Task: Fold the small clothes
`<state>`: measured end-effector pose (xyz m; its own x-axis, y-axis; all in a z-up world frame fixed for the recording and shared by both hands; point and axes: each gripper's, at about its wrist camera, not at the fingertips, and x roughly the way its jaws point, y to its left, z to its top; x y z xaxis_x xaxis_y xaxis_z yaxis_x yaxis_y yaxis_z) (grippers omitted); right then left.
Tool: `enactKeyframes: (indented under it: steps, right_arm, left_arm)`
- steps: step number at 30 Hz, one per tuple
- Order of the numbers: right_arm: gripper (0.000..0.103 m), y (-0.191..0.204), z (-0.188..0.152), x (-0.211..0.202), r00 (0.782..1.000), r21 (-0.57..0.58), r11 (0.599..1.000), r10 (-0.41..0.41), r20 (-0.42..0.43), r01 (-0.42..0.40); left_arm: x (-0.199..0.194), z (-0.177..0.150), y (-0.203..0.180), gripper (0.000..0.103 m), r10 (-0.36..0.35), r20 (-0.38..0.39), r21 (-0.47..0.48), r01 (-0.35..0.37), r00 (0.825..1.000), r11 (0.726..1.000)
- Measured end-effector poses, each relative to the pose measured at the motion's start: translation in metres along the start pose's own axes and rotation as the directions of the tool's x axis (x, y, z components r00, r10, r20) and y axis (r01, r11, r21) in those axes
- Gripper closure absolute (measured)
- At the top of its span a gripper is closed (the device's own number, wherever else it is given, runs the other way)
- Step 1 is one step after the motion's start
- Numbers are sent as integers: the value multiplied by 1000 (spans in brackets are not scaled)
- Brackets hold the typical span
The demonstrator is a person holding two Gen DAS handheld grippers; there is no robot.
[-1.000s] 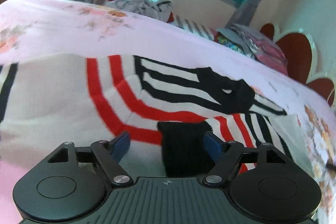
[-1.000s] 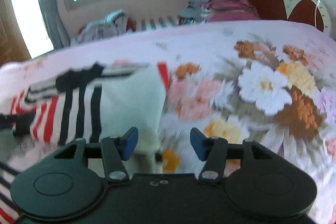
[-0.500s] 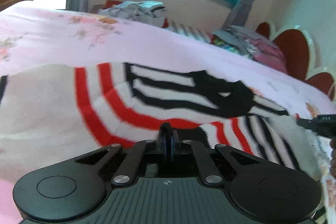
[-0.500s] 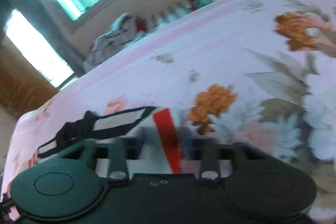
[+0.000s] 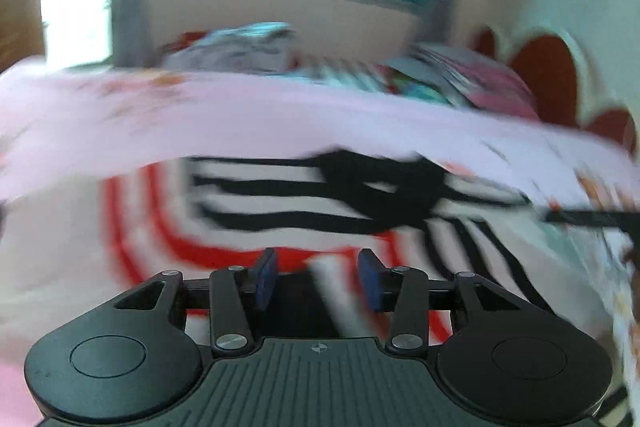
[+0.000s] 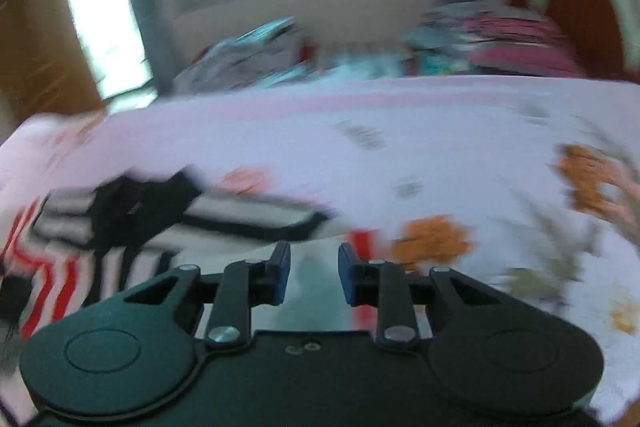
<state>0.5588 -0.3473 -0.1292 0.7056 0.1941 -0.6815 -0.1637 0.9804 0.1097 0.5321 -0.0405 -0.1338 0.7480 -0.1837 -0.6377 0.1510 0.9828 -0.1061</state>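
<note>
A small white garment (image 5: 280,199) with red and black stripes and black trim lies spread on the pink floral bedsheet (image 5: 240,115). My left gripper (image 5: 316,277) is open just above its near edge, with a white and black fold between the blue pads. In the right wrist view the same garment (image 6: 132,211) lies at left. My right gripper (image 6: 314,273) is open over its white right corner with the red band. Both views are blurred by motion. The right gripper's tip shows at the right edge of the left wrist view (image 5: 592,219).
Piles of other clothes (image 5: 240,47) lie along the bed's far edge under the window, with a folded stack (image 6: 512,35) at the back right. A red and white headboard (image 5: 556,75) stands at right. The floral sheet (image 6: 460,155) stretches to the right of the garment.
Both grippers were shut on the garment's edge half a second ago and have opened now. Both cameras have tilted up and pulled back a little.
</note>
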Motion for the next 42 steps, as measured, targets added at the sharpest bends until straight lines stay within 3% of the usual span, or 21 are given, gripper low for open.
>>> enactKeyframes:
  steps: [3,4,6,8,9,13,15,19,21,23,27,37,40,42]
  right_arm:
    - [78,12,-2,8,1000,-85,996,1,6,-1]
    - [78,6,-2,10,999,-87,995,-40,9,41]
    - [83,-22,2,17,980,-25,979,-201,-7,201]
    - [78,-51,1,19,988,73,986,-147,-49,150]
    - [78,-53,1,17,990,67,989,-128,-55,131]
    - [80,-37,4,0,990,6,990,-138,-15,138]
    - [81,-30,4,-12,994,19,994,-109,9,109]
    - [83,-9,-7,-18,995,-10,996,-91,-41,90]
    - [86,-7,-16,-13,988,6,994,-106,-111,108]
    - [86,-3,-24,-19,984,4,991,-134,-120,135]
    - [85,12,-36,-39,975,-13,986,-169,-142,169]
    - [85,38,-64,-68,966,-91,982,-179,-188,165]
    - [84,45,-66,-75,968,-120,976,-198,-157,181]
    - [82,46,-52,-86,982,-93,980,-180,-60,174]
  left_arm:
    - [26,-1,-22,60,-24,-62,41,27,998,999]
    - [33,-2,-22,60,2,-85,46,2,996,999]
    - [35,-4,-11,60,52,-88,54,-48,995,997]
    - [33,-5,-1,60,45,-92,43,-41,995,998]
    - [33,-5,0,60,42,-96,42,-38,994,998]
    - [28,2,-12,60,66,-94,51,-61,993,997]
    - [21,5,-24,60,49,-76,47,-46,996,998]
    - [16,3,-52,60,-29,-85,49,34,996,998]
    - [23,-1,-66,60,-21,-114,90,31,993,995]
    - [30,-7,-73,60,13,-162,108,5,987,994]
    - [21,-9,-71,60,15,-164,104,2,986,995]
    - [-1,-29,-58,60,17,-166,122,3,986,993]
    - [-8,-27,-53,60,15,-150,108,1,989,994]
    - [-15,-22,-44,60,26,-104,85,-17,994,996]
